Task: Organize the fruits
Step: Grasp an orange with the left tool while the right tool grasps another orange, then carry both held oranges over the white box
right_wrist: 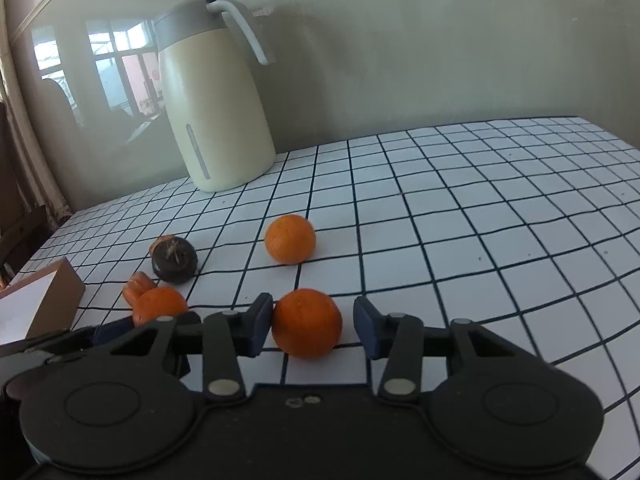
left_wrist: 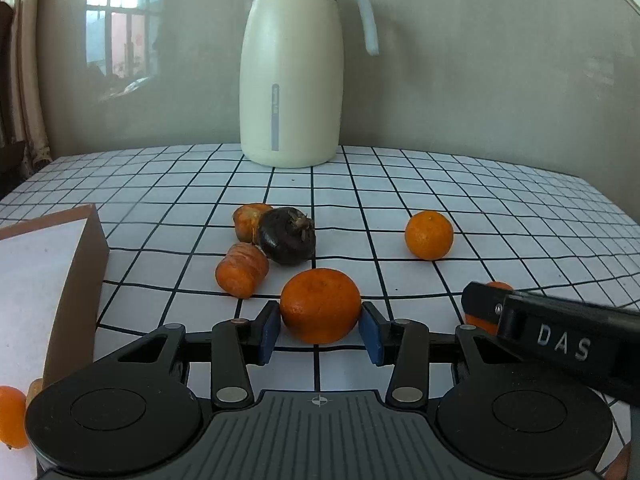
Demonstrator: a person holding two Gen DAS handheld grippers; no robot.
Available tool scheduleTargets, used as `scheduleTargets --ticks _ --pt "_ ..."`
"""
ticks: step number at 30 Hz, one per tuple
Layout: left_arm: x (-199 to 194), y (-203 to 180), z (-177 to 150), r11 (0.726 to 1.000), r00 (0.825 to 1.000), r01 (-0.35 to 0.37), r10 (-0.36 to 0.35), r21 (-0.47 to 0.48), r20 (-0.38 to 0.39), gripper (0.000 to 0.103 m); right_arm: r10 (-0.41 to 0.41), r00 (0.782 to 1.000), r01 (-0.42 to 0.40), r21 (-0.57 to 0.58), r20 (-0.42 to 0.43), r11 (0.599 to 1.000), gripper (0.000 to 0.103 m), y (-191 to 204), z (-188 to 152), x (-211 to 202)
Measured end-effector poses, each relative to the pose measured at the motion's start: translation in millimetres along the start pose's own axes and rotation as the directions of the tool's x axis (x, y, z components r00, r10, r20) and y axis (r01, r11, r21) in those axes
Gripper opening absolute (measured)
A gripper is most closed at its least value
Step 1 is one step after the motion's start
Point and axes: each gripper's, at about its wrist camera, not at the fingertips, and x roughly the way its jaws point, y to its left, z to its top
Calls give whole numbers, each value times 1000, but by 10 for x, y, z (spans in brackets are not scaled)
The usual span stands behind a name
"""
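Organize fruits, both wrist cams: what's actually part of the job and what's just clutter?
In the job:
left gripper, gripping a mandarin
right gripper, open around a second mandarin
far mandarin
small orange fruit
probably the cardboard box

Lying about:
thermos jug
carrot pieces
dark bulb
checked tablecloth

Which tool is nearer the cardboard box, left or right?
Left. The left tool sits just right of the cardboard box, gripping a tangerine. The right tool is further right, beyond the left tool, around another tangerine.
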Motion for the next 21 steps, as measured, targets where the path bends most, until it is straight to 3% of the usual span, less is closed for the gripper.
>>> scheduleTargets --ticks 1,5,21 --pt "4 12 4 1000 1000 2 -2 -7 0 44 1 1000 -1 -10 -9 1000 31 18 -9 14" --pt "11 8 11 1000 1000 3 -3 -6 -5 44 -7 1000 7 -19 -10 1000 29 36 -26 31" --pt "-158 69 -18 1000 1000 -9 9 5 23 41 16 1000 -15 -68 14 998 28 65 -18 -169"
